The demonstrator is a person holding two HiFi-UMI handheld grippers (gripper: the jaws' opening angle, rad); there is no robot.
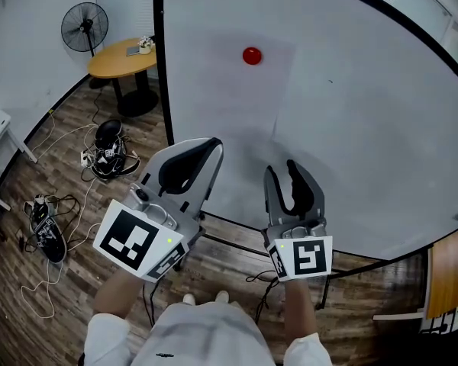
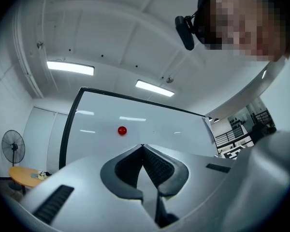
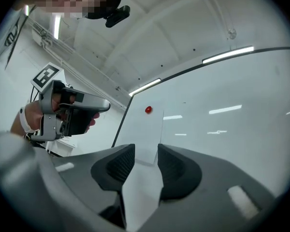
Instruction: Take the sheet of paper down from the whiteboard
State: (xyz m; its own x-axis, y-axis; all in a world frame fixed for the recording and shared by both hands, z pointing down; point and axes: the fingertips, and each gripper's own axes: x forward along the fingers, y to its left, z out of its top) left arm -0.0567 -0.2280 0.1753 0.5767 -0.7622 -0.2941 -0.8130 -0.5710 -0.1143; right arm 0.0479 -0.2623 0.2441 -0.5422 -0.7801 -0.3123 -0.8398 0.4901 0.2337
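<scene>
A white sheet of paper hangs on the whiteboard, pinned near its top edge by a round red magnet. My left gripper is shut with nothing in it, low and left of the sheet. My right gripper stands open and empty just below the sheet's lower right corner. In the right gripper view the paper and magnet show beyond the open right gripper. In the left gripper view the magnet lies above the closed left gripper.
The whiteboard's black frame post runs down at left. Behind it stand a round wooden table and a fan. Cables and a power strip and dark shoes lie on the wood floor. A wooden panel is at the right.
</scene>
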